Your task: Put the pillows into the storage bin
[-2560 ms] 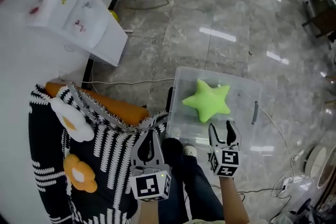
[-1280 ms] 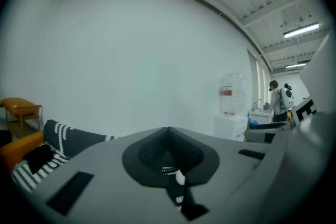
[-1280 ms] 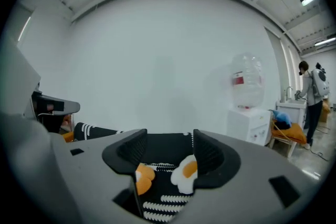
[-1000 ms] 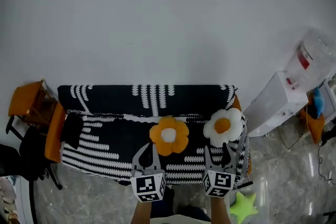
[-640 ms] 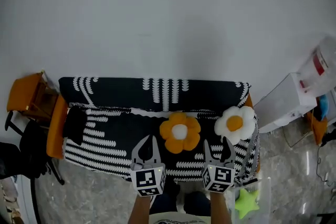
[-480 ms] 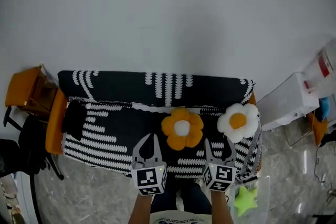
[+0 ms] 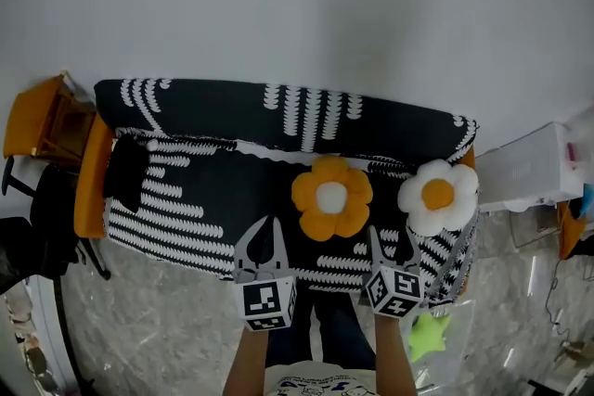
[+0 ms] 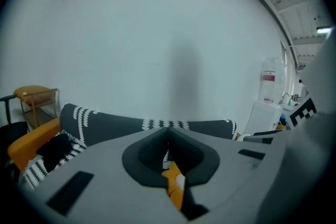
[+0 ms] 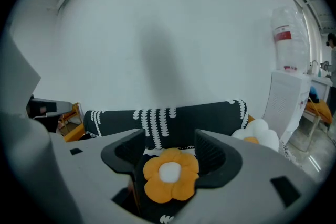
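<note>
Well, the right gripper (image 9: 170, 136) has its jaws standing apart with nothing pressed between them. It is lined up on the orange flower pillow (image 9: 170, 174), which lies untouched on the seat of the black-and-white sofa (image 7: 232, 121). The left gripper (image 8: 168, 131) has its jaws brought together, empty. I'd say the pick goes best if the right one comes down over a petal edge rather than the fat middle and closes firmly on the soft stuffing. The left could then open for the white flower pillow (image 7: 438, 196) just beside it. The storage bin (image 7: 457, 350), by the person's right, is nearly cut off at the bottom of the head view. Its clear walls are hard to make out, and only the green star pillow (image 7: 425, 337), seemingly in it, shows plainly.
</note>
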